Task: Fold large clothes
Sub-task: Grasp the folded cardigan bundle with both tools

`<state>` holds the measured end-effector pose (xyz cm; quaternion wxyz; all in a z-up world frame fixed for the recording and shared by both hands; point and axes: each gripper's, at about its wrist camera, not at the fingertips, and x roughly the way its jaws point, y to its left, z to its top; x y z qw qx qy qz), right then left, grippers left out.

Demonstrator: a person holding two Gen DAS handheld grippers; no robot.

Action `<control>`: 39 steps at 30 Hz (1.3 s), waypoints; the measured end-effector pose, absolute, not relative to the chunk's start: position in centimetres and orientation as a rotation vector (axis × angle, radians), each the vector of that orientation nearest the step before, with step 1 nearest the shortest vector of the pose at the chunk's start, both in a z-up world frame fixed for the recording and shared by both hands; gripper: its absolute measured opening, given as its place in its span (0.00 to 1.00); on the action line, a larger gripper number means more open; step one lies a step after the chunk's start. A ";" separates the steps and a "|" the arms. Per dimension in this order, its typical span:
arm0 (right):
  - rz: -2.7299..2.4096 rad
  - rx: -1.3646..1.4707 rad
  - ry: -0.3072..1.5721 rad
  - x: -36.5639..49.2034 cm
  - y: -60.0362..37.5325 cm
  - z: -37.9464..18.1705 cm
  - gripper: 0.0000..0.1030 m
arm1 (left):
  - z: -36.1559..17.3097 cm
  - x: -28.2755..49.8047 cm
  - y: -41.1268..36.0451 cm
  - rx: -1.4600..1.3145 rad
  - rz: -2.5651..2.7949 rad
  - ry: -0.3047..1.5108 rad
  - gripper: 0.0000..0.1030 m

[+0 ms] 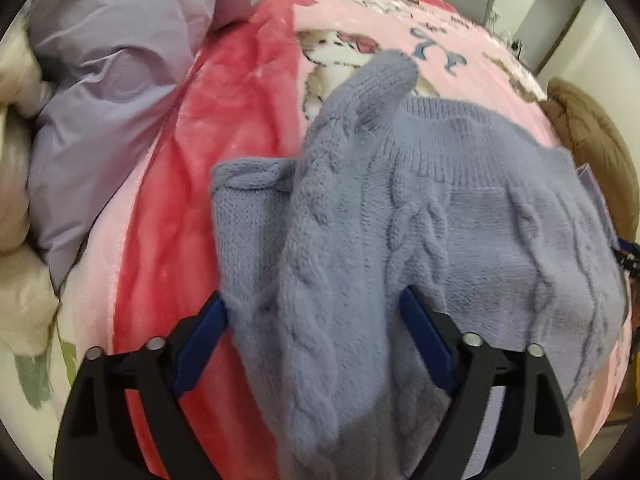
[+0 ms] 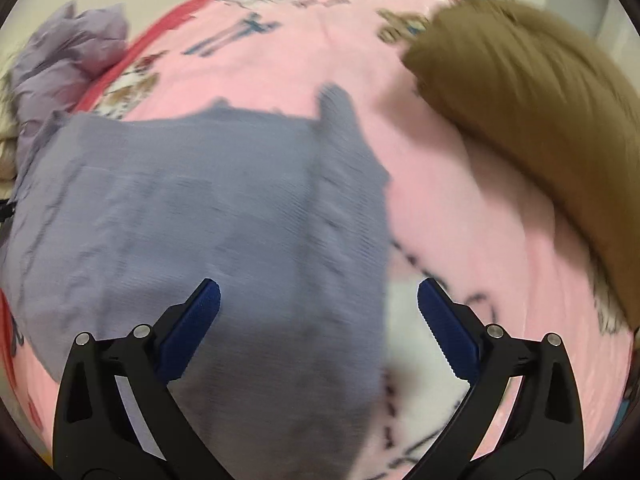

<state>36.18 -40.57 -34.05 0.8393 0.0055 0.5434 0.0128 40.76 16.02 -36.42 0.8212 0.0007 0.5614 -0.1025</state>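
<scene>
A: Report the position of the lavender-grey cable-knit sweater (image 1: 460,216)

B: It lies spread on the pink plush blanket printed with cartoon figures (image 1: 460,40), ribbed neckline at the far side. One sleeve (image 1: 352,152) is folded inward over the body, its cuff pointing far. In the right wrist view the sweater (image 2: 180,216) fills the left and centre; that view is motion-blurred.

A: State of the left gripper (image 1: 314,306)?

B: Jaws spread wide. The folded sleeve passes between the blue pads (image 1: 208,320); the left pad touches the knit edge, but the fabric is not pinched.

A: And the right gripper (image 2: 318,294)?

B: Jaws likewise wide apart, straddling the sweater's right edge. Nothing is clamped.

A: Any legible writing?

B: Dark script runs across the blanket near the far edge, too blurred to read. No brand label is visible on the sweater.

A: Surrounding items?

B: A crumpled lilac quilt (image 1: 112,80) at far left, a brown fuzzy cushion (image 2: 520,92) at far right
</scene>
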 end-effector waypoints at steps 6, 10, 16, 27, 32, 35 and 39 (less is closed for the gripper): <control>0.079 0.220 1.282 36.8 -43.7 -37.5 0.92 | -37.9 41.9 16.9 -0.056 -0.251 1.259 0.95; 0.172 0.261 1.342 37.5 -42.8 -39.3 0.93 | -38.2 41.8 17.1 -0.078 -0.262 1.272 0.95; 0.309 0.360 1.373 38.5 -42.0 -38.9 0.93 | -37.5 41.8 17.7 -0.242 -0.407 1.361 0.94; 0.321 0.308 1.483 40.5 -38.8 -40.5 0.93 | -39.4 42.2 17.2 -0.224 -0.447 1.432 0.96; 0.185 0.245 1.518 41.1 -36.7 -40.4 0.93 | -39.6 42.2 17.8 -0.260 -0.418 1.437 0.96; 0.155 0.234 1.535 41.2 -36.2 -40.5 0.93 | -39.6 42.8 16.6 -0.228 -0.371 1.477 0.96; 0.131 0.211 1.498 41.0 -34.6 -39.3 0.78 | -38.8 42.7 14.6 -0.130 -0.300 1.457 0.78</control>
